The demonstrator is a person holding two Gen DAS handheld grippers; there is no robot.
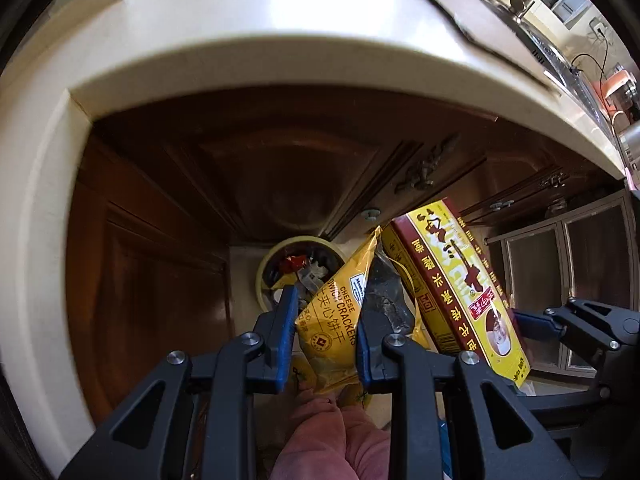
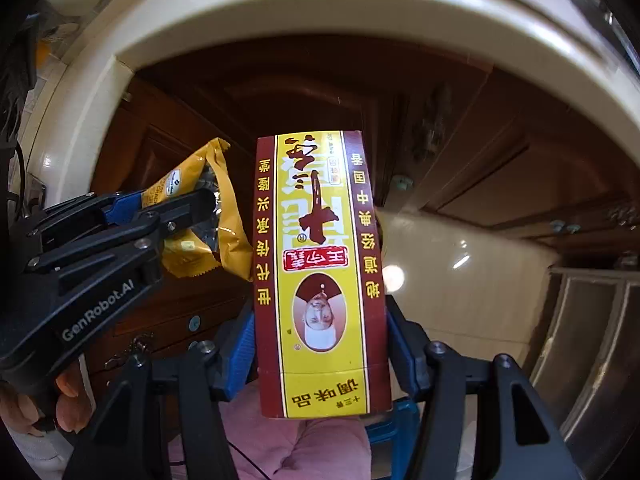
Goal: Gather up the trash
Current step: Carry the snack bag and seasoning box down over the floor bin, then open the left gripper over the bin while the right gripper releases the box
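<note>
Item one: cracker wrapper point(image 1: 334, 322), yellow foil, printed "CHEESE SANDWICH CRACKERS" with Chinese characters, torn open so the silver lining shows. I have it clenched in my left tool point(image 1: 322, 336), blue pads pressing both sides, hanging mouth-down in the air.

Item two: seasoning box point(image 2: 320, 276), tall carton, yellow centre panel with maroon side bands, large dark-red characters, a red seal and an oval portrait; it reads upside down to my right camera. My right tool point(image 2: 320, 344) grips it across its width, blue pads flat against both long edges, the box standing out along the fingers. The two items sit just beside each other in the air, the box to the right of the wrapper in the left view.

Item three: bin point(image 1: 298, 270), round, pale yellow rim, on the floor directly below the wrapper, already holding red, grey and yellow scraps.

Surroundings: dark brown wooden cabinet doors point(image 1: 288, 168) behind the bin; cream counter point(image 1: 248, 40) edge curving overhead; pale tiled floor point(image 2: 460, 280); a pink sleeve point(image 1: 332, 436) beneath the tools.
</note>
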